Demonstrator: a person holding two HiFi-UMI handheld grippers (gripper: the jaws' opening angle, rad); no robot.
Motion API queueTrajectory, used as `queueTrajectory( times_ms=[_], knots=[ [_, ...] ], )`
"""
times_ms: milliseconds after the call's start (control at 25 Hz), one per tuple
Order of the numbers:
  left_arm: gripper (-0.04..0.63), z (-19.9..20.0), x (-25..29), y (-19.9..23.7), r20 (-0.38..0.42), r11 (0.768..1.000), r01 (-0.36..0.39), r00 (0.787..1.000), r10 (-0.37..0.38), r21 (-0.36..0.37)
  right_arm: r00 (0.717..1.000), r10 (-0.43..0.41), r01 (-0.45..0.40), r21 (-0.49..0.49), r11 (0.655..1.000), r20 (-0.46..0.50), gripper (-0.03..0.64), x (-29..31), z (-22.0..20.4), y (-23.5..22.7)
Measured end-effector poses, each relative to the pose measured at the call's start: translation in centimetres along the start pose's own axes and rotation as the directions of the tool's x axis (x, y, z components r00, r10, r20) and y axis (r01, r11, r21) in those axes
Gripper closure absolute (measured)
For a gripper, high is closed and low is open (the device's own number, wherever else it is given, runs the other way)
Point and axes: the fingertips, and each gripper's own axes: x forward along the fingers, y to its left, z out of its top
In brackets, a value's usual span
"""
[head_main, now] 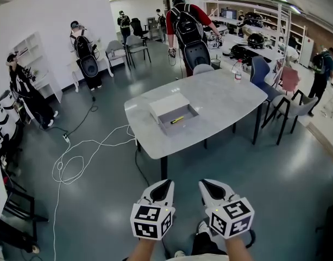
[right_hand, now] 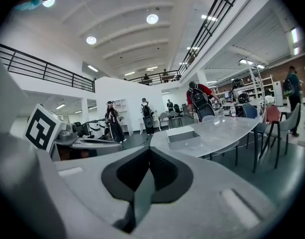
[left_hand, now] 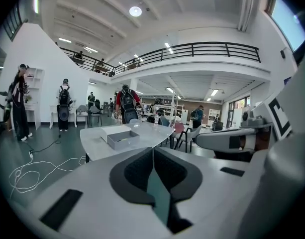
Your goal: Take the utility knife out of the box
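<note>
You stand well short of the counter [head_main: 226, 99], so the step in hand is, by my reading, only the approach; nothing of the task is done yet. The utility knife [head_main: 177, 119] lies flat inside the open box [head_main: 183, 125], which sits near the middle of the counter. Your left hand-held gripper [head_main: 166, 184] and right hand-held gripper [head_main: 204, 184] hang side by side low in front of you, over the floor and well apart from the box; each has its jaws pressed together with nothing between them.

The next move calls for walking up to the near edge of the counter; then you open one pair of jaws and bring them down into the box from above, since the walls bar a level reach. Set the jaws across the knife's narrow body, because it lies flat on the bottom.

Only the head view shows the knife, as a small yellow sliver. The left gripper view sees the box [left_hand: 123, 138] from low down, outer walls only, its inside hidden; the right gripper view sees the box [right_hand: 184, 135] likewise. Those two views show what the head view cannot: the dark pads meeting along one seam, left [left_hand: 153, 152] and right [right_hand: 149, 156].
</note>
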Motion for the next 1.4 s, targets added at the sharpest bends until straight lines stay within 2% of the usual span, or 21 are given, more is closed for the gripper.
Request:
queueTrajectory(
  times_ms=[720,1080,1400],
  knots=[
    [0.577,4.1,15.6,1.2,-0.062,0.998,-0.066,0.996,0.065,-0.019,0.998,0.064,-0.063,0.039,0.997,-0.029,0.612,9.4,4.1,-14.0],
    [0.577,5.8,20.9,1.4,-0.07,0.994,-0.11,0.992,0.108,-0.022,0.993,0.117,-0.116,0.041,0.992,-0.029,0.612,12.7,6.0,-18.9],
    [0.577,6.7,23.9,2.2,-0.077,0.991,-0.128,0.989,0.126,-0.026,0.991,0.131,-0.13,0.036,0.991,-0.027,0.612,14.5,7.1,-21.4]
  ],
)
